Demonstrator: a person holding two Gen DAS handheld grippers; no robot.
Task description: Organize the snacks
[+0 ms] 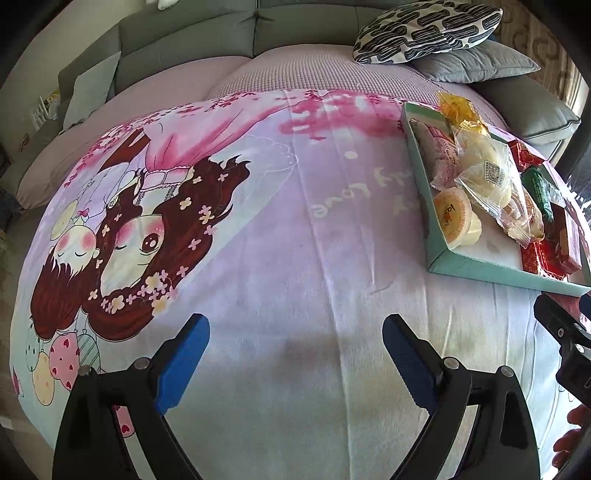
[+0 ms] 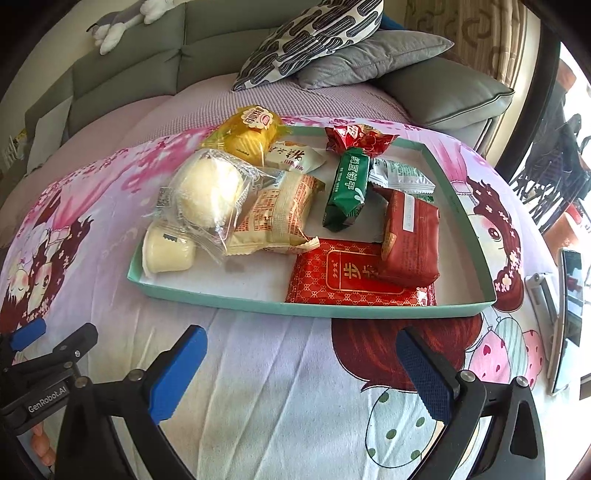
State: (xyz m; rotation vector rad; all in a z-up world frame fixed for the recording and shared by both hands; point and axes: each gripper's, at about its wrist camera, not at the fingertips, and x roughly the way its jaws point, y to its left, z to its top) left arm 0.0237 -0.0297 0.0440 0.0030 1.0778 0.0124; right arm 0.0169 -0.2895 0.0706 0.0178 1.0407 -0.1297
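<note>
1. L gripper (image 1: 295, 362): blue-padded fingers spread wide, nothing between them; hovers over the cartoon-print sheet (image 1: 258, 258), bare cloth underneath.
2. R gripper (image 2: 301, 373): also spread wide, empty; sits just short of the tray's near wall, not touching it.
3. L gripper also shows at lower-left of the R wrist view, beside the R one; fingertips of a hand visible under it.
4. Tray (image 2: 221, 297): shallow, teal-walled, white floor, lying on the sheet ahead of the R gripper; in the L view it is off to the right.
5. Snacks all inside or overhanging the tray:
 - jelly cup (image 2: 168, 251), near-left corner, on its side.
 - clear-wrapped white bun (image 2: 207, 192) resting over the cup & next pack.
 - beige printed pack (image 2: 277, 218), mid-tray, touching the bun.
 - yellow cake pack (image 2: 247, 131), far-left, overhanging the rim.
 - green biscuit pack (image 2: 347, 188), centre.
 - red twist-wrapped sweet (image 2: 360, 140), far side, above the green pack.
 - flat red packet (image 2: 343, 280), near wall, w/ dark red pack (image 2: 410, 236) lying partly on top.
6. Beyond: patterned cushion (image 2: 314, 33) on a grey cushion (image 2: 373, 59), grey sofa back behind.
7. Phone (image 2: 570, 317) at far right edge.
</note>
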